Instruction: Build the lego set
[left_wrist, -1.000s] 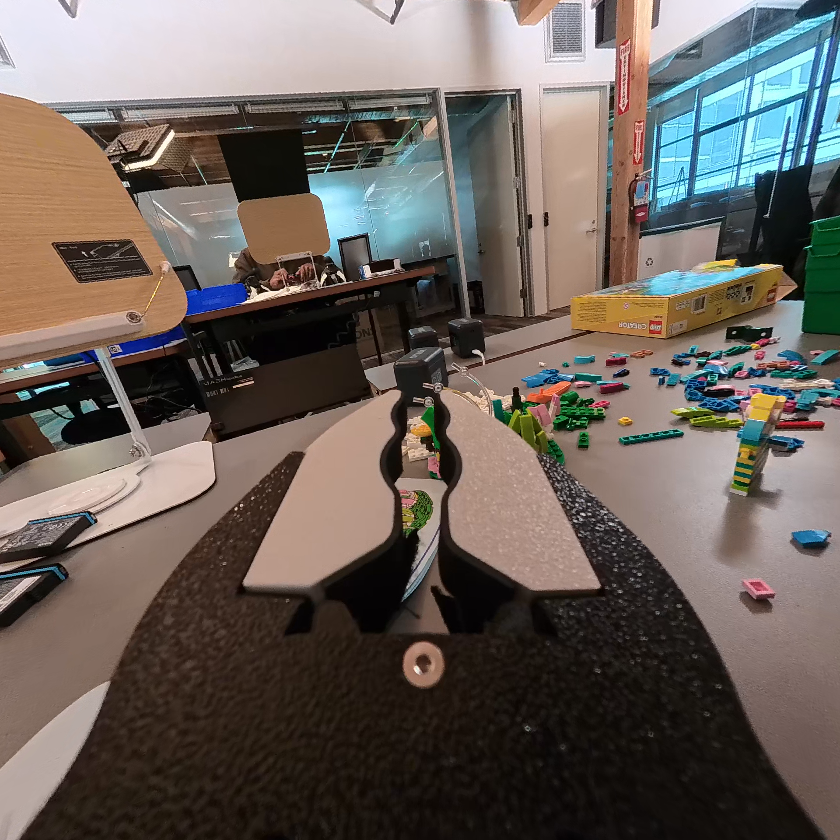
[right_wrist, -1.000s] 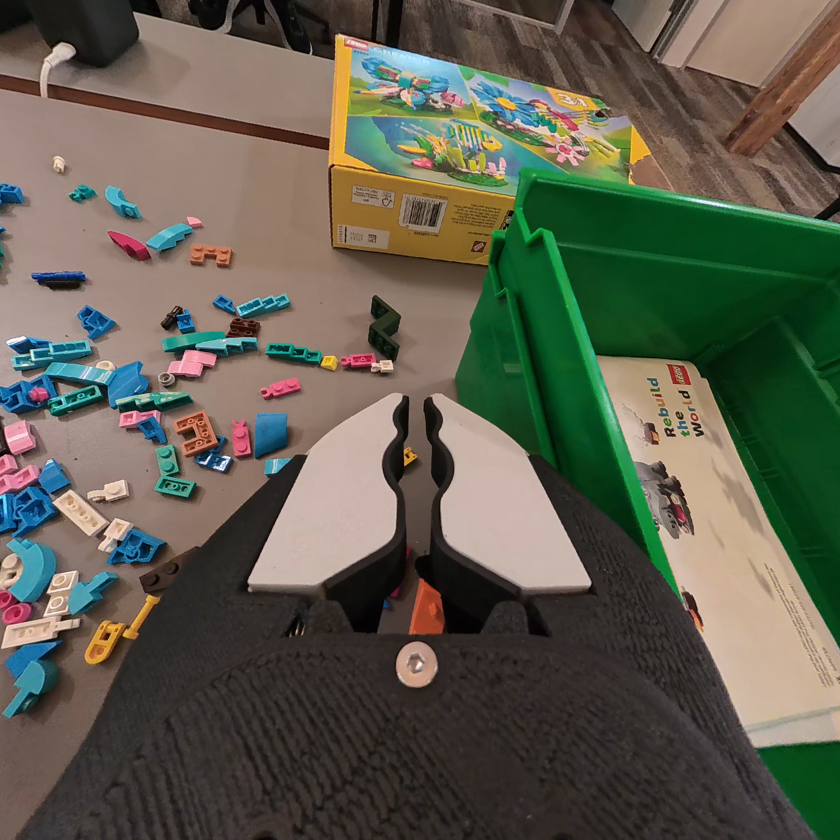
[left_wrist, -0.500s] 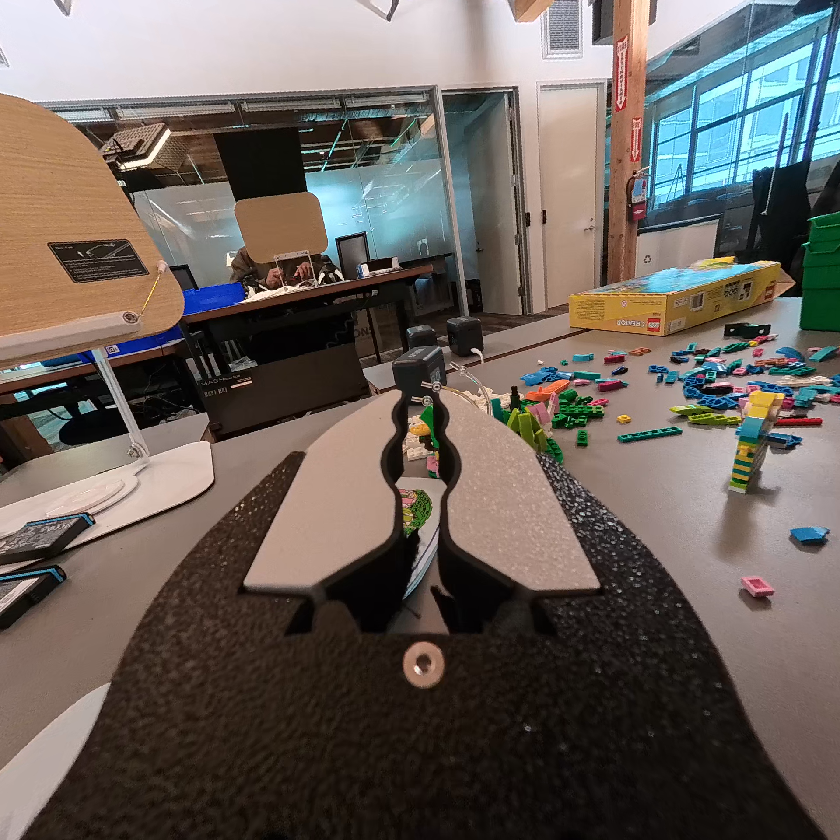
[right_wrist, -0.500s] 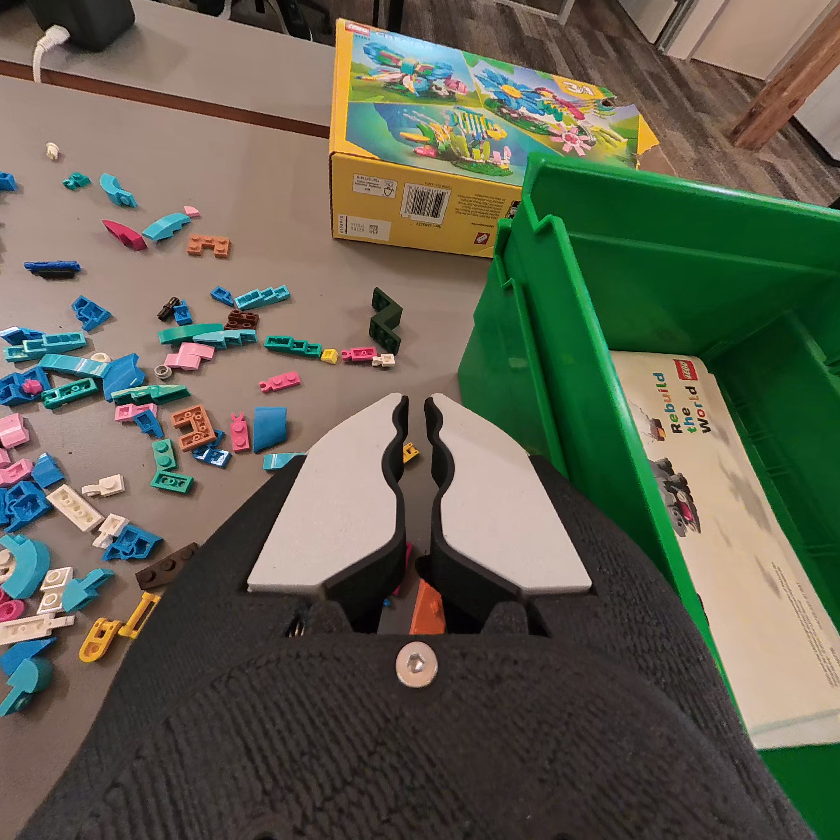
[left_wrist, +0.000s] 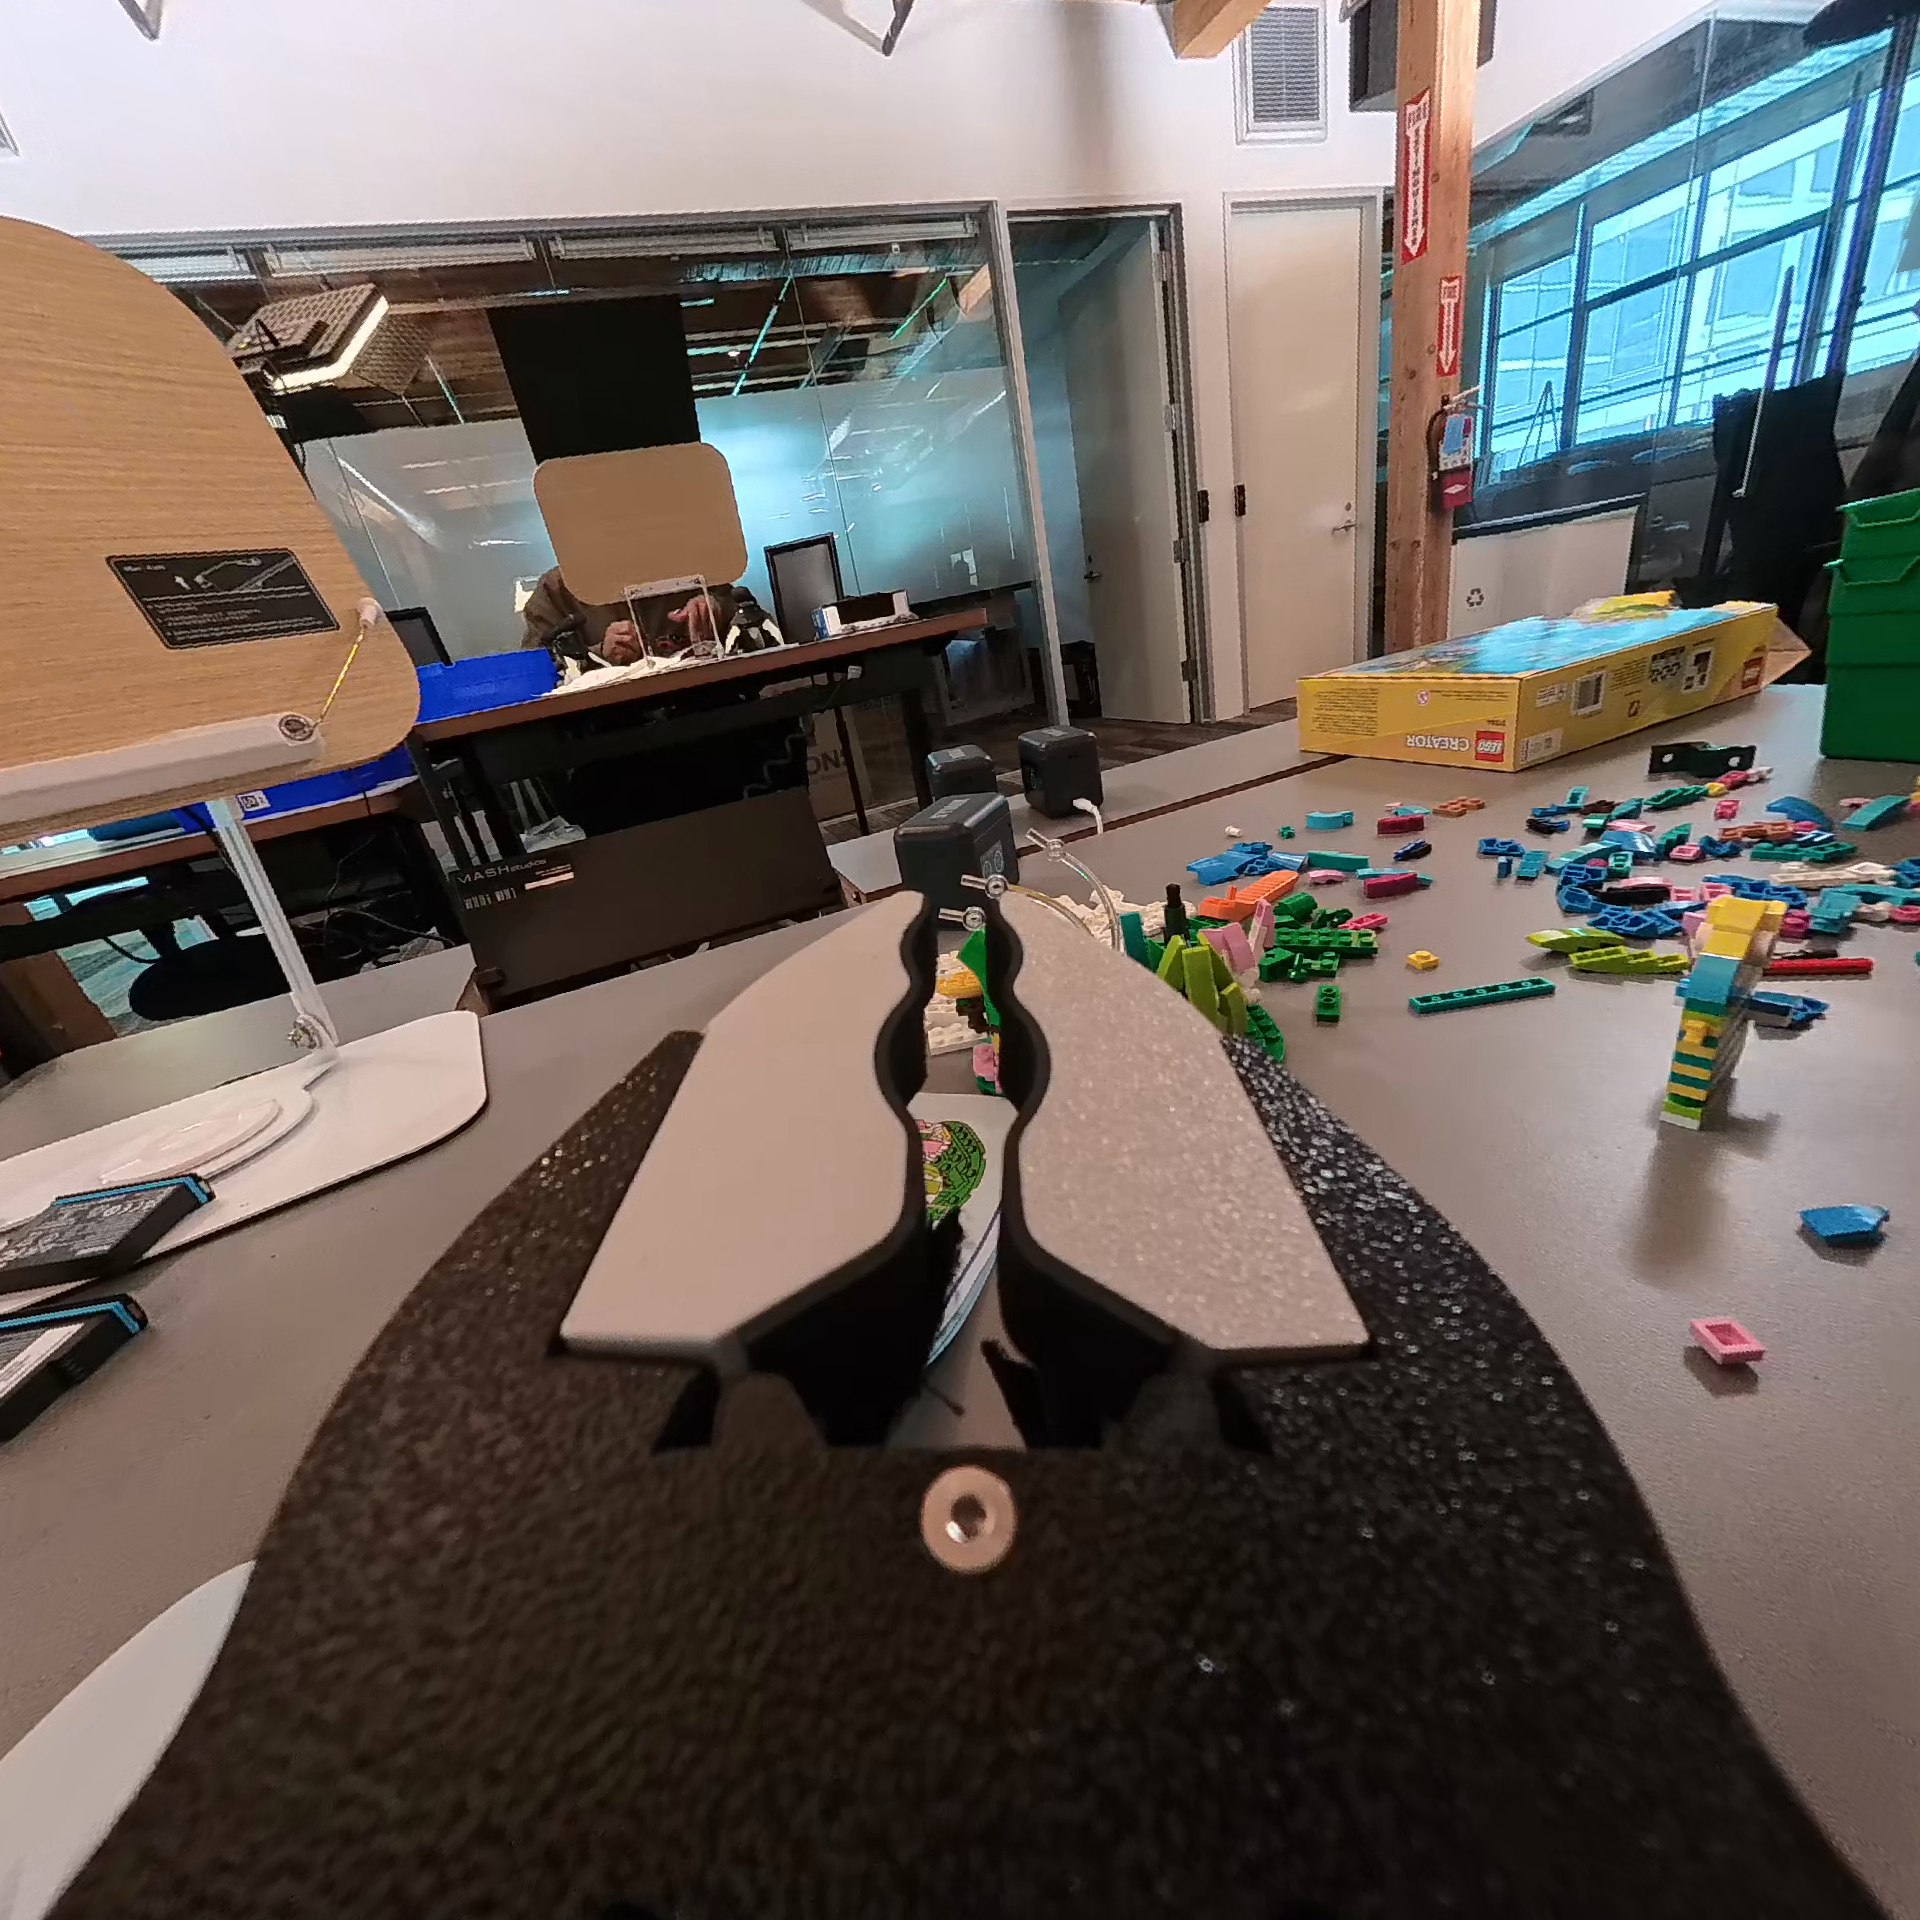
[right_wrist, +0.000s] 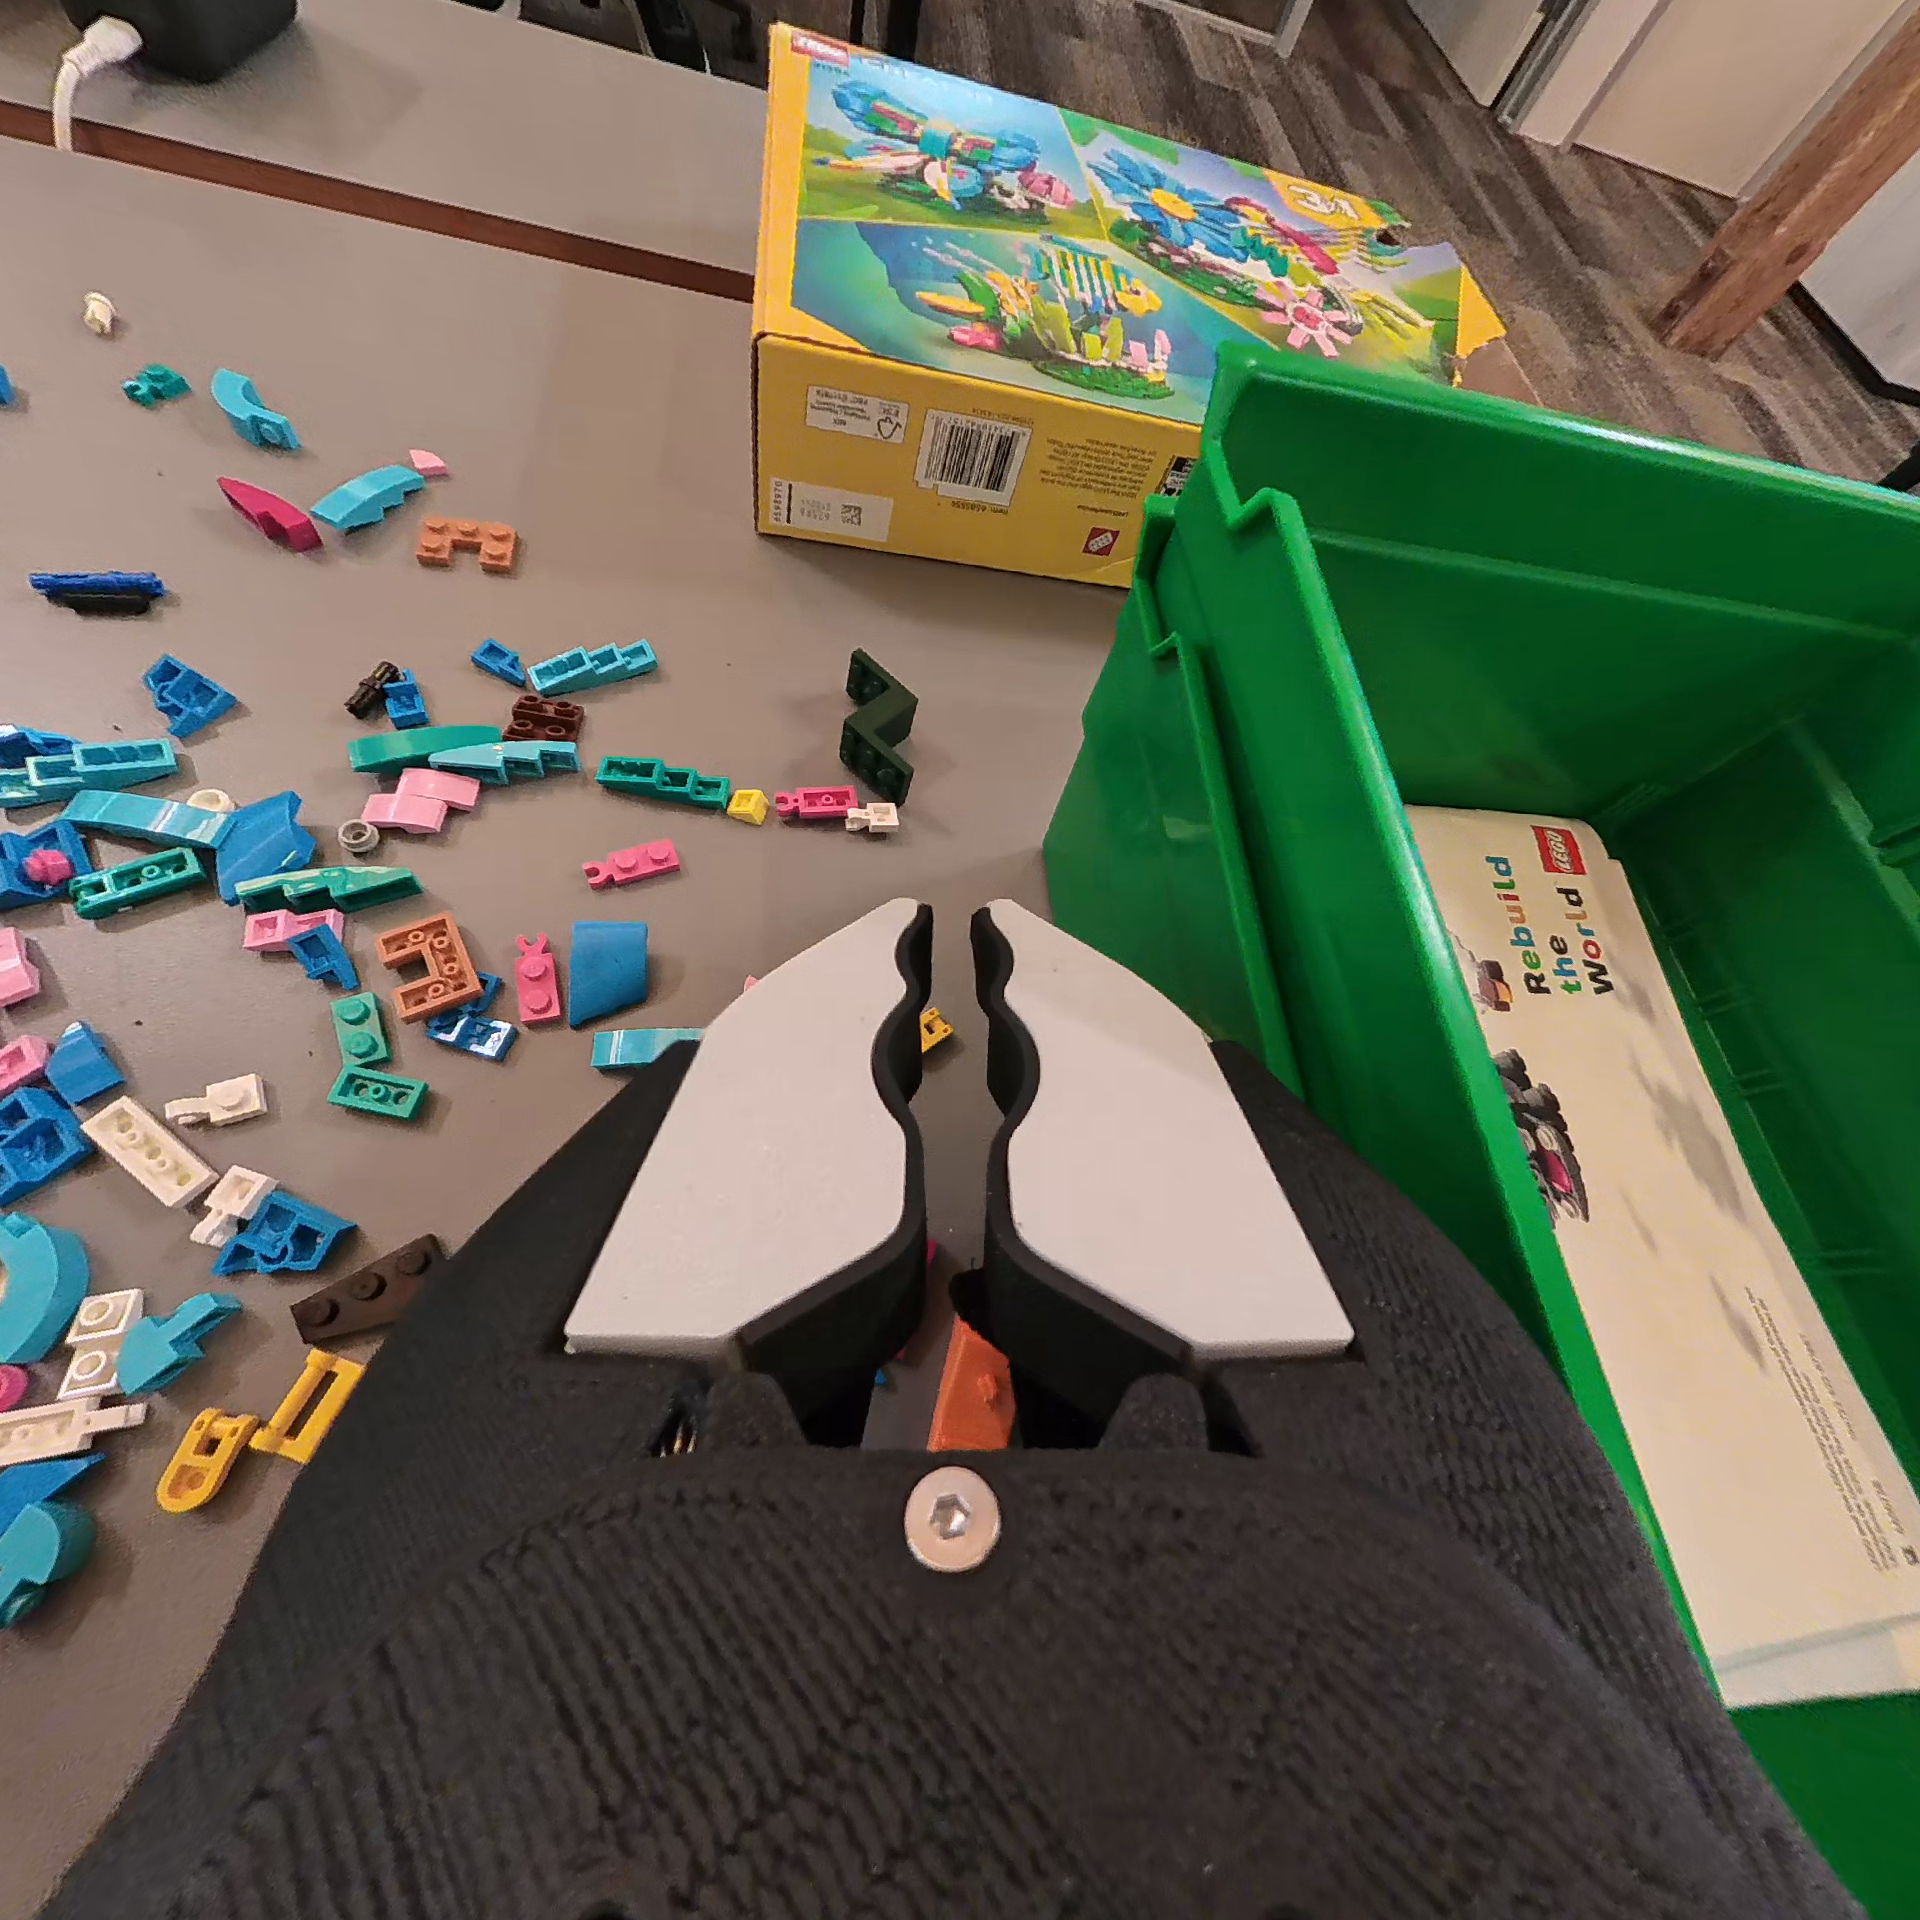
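Observation:
My left gripper (left_wrist: 961, 914) is shut and empty, low over the grey table (left_wrist: 1455, 1195). A printed booklet (left_wrist: 951, 1164) shows through the gap under its fingers. A green leafy build (left_wrist: 1210, 971) lies just past the tips. A small striped yellow, teal and green model (left_wrist: 1709, 1013) stands to the right. My right gripper (right_wrist: 951, 914) is shut and empty above the table (right_wrist: 623, 364), beside the green bin (right_wrist: 1195, 883). Loose bricks (right_wrist: 312, 883) lie to its left. An orange piece (right_wrist: 971, 1397) shows on the table below the finger bases.
The yellow set box (right_wrist: 1039, 312) lies at the far side, also in the left wrist view (left_wrist: 1538, 696). The bin holds a white booklet (right_wrist: 1662, 1247). A wooden board on a white stand (left_wrist: 156, 582) and black packs (left_wrist: 104, 1226) are at the left. A person sits at a far desk (left_wrist: 644, 634). Spacing between my two grippers at the tips: around 50 cm. Measured from the fingertips, the orange piece (right_wrist: 971, 1397) is 10 cm or so from the right gripper and 55 cm from the left.
Both grippers stay shut. The right gripper's view has drifted slightly, so the box sits a little higher in frame. The left view shifted slightly, so green pieces now show between the fingertips.

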